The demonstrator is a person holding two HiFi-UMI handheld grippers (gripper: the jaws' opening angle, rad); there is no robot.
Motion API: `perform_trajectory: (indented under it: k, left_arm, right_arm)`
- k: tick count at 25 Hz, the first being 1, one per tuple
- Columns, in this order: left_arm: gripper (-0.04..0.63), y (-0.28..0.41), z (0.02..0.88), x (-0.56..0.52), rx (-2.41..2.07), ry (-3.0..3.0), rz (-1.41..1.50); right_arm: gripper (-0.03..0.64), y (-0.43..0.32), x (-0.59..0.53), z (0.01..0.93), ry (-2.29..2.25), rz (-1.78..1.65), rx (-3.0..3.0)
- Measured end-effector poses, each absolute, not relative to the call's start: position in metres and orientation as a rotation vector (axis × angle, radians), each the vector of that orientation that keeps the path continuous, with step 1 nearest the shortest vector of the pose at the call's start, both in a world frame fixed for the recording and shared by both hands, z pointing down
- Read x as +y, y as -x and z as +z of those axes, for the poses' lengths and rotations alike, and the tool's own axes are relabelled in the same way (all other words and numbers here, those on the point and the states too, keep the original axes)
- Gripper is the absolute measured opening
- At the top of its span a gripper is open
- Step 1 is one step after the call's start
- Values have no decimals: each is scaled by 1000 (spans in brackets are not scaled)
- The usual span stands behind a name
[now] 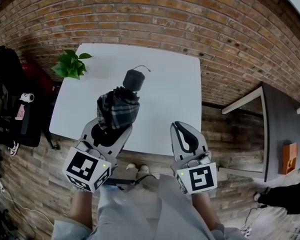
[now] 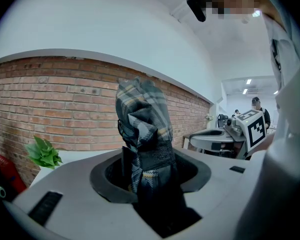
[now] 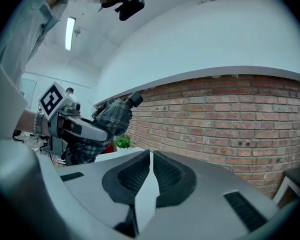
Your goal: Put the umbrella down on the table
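A folded plaid umbrella [image 1: 118,109] with a black handle [image 1: 133,79] sticks up out of my left gripper [image 1: 110,129], which is shut on its fabric body over the near edge of the white table [image 1: 175,94]. In the left gripper view the umbrella [image 2: 142,129] fills the gap between the jaws of the left gripper [image 2: 150,176]. My right gripper [image 1: 186,139] hovers to the right at the table's near edge. Its jaws are shut with nothing between them [image 3: 150,171]. From the right gripper view, the umbrella [image 3: 112,116] shows at the left.
A potted green plant [image 1: 70,65] stands at the table's back left corner. A black chair with bags [image 1: 10,99] is left of the table. A grey desk [image 1: 280,129] with an orange box [image 1: 290,156] stands to the right. A brick wall runs behind.
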State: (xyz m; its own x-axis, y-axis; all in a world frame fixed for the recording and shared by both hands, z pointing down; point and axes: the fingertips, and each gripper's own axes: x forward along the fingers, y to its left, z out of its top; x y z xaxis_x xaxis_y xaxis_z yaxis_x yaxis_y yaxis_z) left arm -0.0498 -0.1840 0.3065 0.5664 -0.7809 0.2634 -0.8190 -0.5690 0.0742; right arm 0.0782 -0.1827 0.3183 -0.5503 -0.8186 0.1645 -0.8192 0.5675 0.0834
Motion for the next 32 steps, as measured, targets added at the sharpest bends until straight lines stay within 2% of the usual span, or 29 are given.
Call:
perform_trajectory:
  k: [19, 32]
  left_arm:
    - [218, 48, 332, -219, -1225, -2665, 402]
    - [218, 23, 381, -280, -1094, -2718, 623]
  right_arm:
    - [51, -78, -200, 324, -1459, 25, -2558]
    - [51, -99, -212, 337, -1534, 69, -2483]
